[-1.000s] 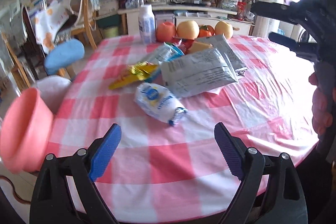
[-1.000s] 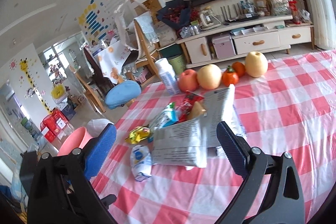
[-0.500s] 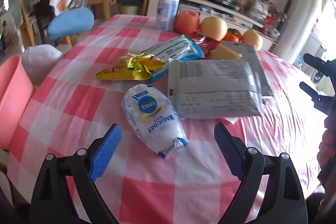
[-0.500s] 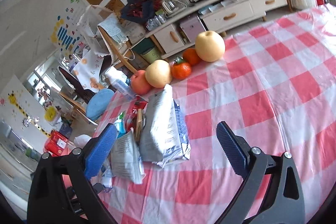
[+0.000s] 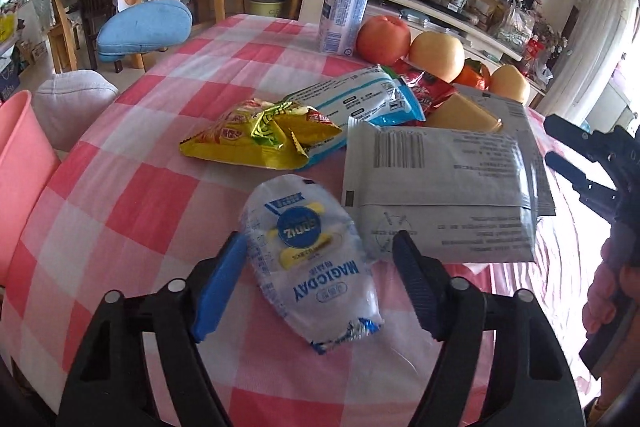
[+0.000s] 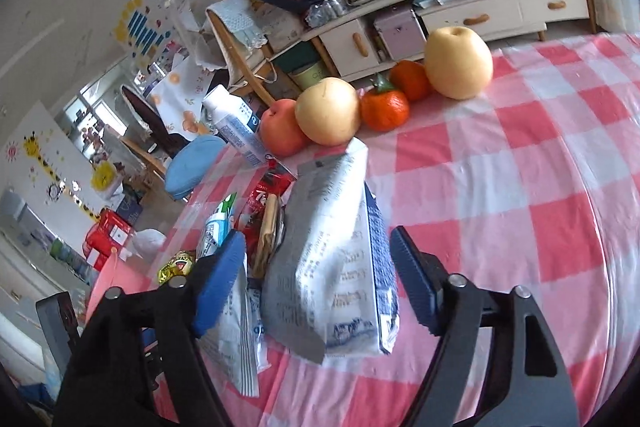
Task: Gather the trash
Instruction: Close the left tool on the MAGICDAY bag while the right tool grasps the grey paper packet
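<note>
Checked tablecloth (image 5: 132,195) carried every wrapper; none was collected yet. Grey pouch (image 6: 332,267) lay between my right gripper (image 6: 318,277) pads, white packet (image 5: 308,259) between my left gripper (image 5: 320,275) pads. Both jaws had just been closing, neither visibly pressing. Both hands angled downward over the heap.

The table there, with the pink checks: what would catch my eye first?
Probably the heap of wrappers mid-table: a yellow snack bag, a grey pouch and a white packet lying between the left hand-held gripper's fingers. Behind them, a row of fruit beside a white bottle at the table's far edge.
</note>
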`<state>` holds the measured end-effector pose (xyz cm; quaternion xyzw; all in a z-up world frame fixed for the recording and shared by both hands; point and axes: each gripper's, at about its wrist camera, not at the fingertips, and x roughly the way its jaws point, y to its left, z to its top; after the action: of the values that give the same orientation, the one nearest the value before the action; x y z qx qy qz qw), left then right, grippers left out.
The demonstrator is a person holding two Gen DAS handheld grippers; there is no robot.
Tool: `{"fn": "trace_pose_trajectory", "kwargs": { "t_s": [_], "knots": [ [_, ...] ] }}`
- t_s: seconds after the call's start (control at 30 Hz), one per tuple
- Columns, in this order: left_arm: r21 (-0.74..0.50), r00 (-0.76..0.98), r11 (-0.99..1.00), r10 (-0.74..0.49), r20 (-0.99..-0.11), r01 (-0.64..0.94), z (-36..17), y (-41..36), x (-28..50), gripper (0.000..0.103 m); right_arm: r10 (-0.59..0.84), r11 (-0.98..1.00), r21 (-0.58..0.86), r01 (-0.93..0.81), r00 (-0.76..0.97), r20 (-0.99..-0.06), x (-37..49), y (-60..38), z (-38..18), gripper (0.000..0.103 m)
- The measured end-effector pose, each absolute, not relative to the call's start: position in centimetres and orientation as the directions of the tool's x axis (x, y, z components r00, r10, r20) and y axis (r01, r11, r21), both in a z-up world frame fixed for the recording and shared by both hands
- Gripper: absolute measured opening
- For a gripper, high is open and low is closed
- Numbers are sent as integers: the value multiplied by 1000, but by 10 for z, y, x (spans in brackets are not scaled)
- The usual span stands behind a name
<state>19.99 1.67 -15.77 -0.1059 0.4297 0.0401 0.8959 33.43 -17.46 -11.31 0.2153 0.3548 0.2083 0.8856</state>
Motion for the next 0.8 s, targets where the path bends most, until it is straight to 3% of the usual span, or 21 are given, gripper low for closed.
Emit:
{"fn": "trace_pose_trajectory", "kwargs": {
  "t_s": [0.17,0.27,0.53,0.63,0.8],
  "knots": [
    [-160,628,974,-23,-778,-162,-160,16,203,71,533,817,528,-230,652,-539,342,-168,-119,70],
    [-165,628,973,-26,-778,-163,-161,17,205,70,546,815,522,-252,634,-547,346,-160,-122,59],
    [-183,633,969,-37,-773,-167,-163,21,207,71,539,824,507,-255,628,-561,347,-152,-128,57],
    [-182,639,969,-33,-769,-169,-165,22,206,70,523,839,480,-257,626,-578,350,-152,-130,37],
    [-192,647,969,-49,-761,-153,-165,19,204,62,493,861,434,-264,643,-586,343,-147,-128,30]
  ]
}}
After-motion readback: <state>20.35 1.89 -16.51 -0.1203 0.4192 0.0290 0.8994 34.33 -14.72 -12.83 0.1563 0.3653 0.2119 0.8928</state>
